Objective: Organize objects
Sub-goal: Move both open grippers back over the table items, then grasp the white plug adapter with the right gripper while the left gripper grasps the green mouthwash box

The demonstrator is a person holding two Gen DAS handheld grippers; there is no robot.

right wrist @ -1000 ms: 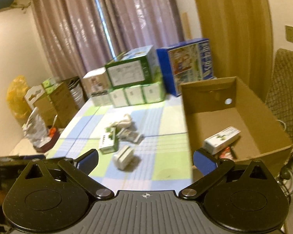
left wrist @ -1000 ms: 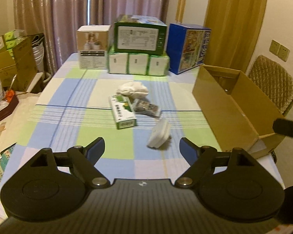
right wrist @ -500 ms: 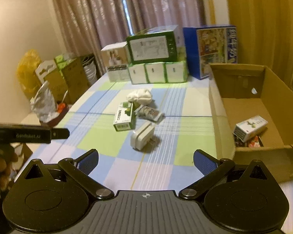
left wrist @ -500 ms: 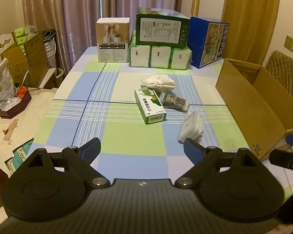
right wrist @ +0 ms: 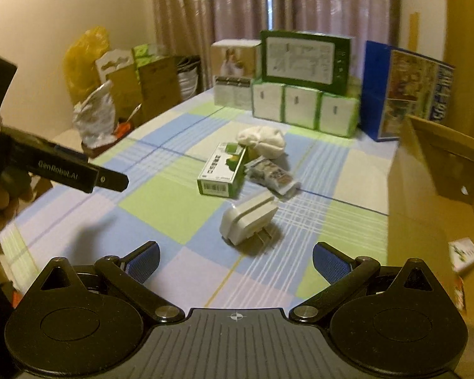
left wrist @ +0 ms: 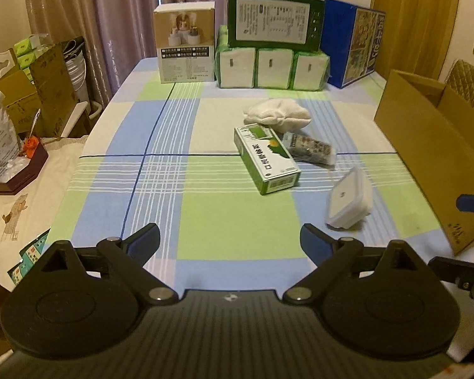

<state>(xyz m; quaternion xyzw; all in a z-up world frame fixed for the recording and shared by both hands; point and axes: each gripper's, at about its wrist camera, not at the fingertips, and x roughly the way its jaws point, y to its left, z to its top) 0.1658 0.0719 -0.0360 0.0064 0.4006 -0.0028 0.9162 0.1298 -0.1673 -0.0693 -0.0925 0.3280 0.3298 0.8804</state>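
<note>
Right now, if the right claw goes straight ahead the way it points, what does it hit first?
Most likely the white plug adapter: it lies on the tablecloth almost centred between the open right claw fingers, nearest in line. Beyond it sit the green box and snack packet. Depth is uncertain.

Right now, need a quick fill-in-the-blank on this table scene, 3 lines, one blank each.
1. Both the left gripper and right gripper are ____.
2. The loose item nearest the right gripper is the white ____.
3. The green box lies ____ on the tablecloth, beside the white cloth bundle.

Missing words: open; plug adapter; flat
</note>
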